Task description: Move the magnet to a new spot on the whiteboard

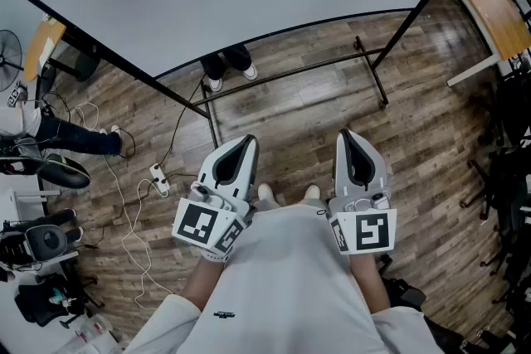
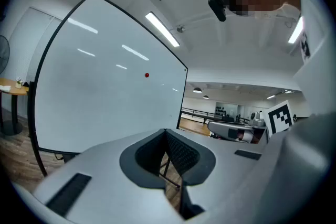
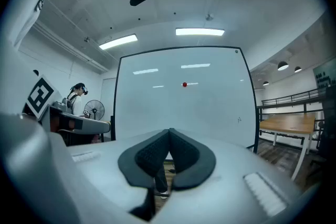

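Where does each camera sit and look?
Head view: on the person's head, looking steeply down at the floor; shows left gripper, right gripper, shirt.
Left gripper view: on the left gripper, looking along its shut jaws up at the whiteboard and red magnet; shirt at right.
Right gripper view: on the right gripper, along its shut jaws, facing the whiteboard; shirt at left.
Shared: both gripper views show whiteboard and red magnet.
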Demonstrator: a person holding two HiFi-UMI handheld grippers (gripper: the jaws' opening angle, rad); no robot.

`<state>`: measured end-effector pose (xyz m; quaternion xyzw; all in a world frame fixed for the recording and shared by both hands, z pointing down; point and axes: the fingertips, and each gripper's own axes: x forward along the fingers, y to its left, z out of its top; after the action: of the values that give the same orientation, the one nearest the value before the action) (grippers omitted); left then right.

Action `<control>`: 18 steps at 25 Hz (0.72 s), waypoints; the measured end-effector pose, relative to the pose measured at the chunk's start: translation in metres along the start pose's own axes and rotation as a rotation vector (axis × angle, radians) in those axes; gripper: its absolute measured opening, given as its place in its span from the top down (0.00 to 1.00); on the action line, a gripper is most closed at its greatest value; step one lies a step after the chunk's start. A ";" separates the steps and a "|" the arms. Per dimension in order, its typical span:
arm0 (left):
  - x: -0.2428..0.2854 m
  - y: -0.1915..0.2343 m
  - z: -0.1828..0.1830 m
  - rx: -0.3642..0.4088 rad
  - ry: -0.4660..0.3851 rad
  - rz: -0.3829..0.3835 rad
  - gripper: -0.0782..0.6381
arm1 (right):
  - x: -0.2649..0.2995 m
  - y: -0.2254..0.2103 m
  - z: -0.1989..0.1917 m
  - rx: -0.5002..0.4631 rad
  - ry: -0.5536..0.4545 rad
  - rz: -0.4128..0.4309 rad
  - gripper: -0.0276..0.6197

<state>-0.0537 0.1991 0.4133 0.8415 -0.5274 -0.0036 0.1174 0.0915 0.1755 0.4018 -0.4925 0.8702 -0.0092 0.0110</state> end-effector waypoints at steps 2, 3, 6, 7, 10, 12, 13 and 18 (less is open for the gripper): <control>0.005 -0.004 -0.001 0.003 -0.002 0.002 0.88 | 0.000 -0.006 0.000 -0.004 -0.002 0.003 0.96; 0.006 -0.006 -0.001 0.005 -0.002 0.003 0.88 | -0.001 -0.008 0.000 -0.003 -0.003 0.003 0.96; 0.008 -0.013 -0.004 0.004 0.004 0.007 0.88 | -0.006 -0.017 -0.001 0.004 0.008 -0.015 0.96; 0.009 -0.017 -0.005 0.001 0.007 0.009 0.88 | -0.008 -0.021 -0.001 0.002 0.015 -0.022 0.96; 0.016 -0.030 -0.009 0.005 0.014 0.009 0.88 | -0.014 -0.032 0.001 -0.014 0.007 -0.016 0.96; 0.021 -0.041 -0.012 0.014 0.022 0.004 0.88 | -0.019 -0.040 0.002 -0.013 -0.007 -0.008 0.96; 0.024 -0.046 -0.013 0.018 0.027 0.001 0.88 | -0.023 -0.044 0.001 -0.008 -0.008 -0.008 0.96; 0.035 -0.070 -0.009 0.025 -0.004 0.017 0.88 | -0.032 -0.067 -0.009 0.006 0.027 0.019 0.96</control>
<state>0.0249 0.1988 0.4120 0.8382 -0.5349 0.0022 0.1057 0.1653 0.1679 0.4129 -0.4838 0.8750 -0.0183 0.0010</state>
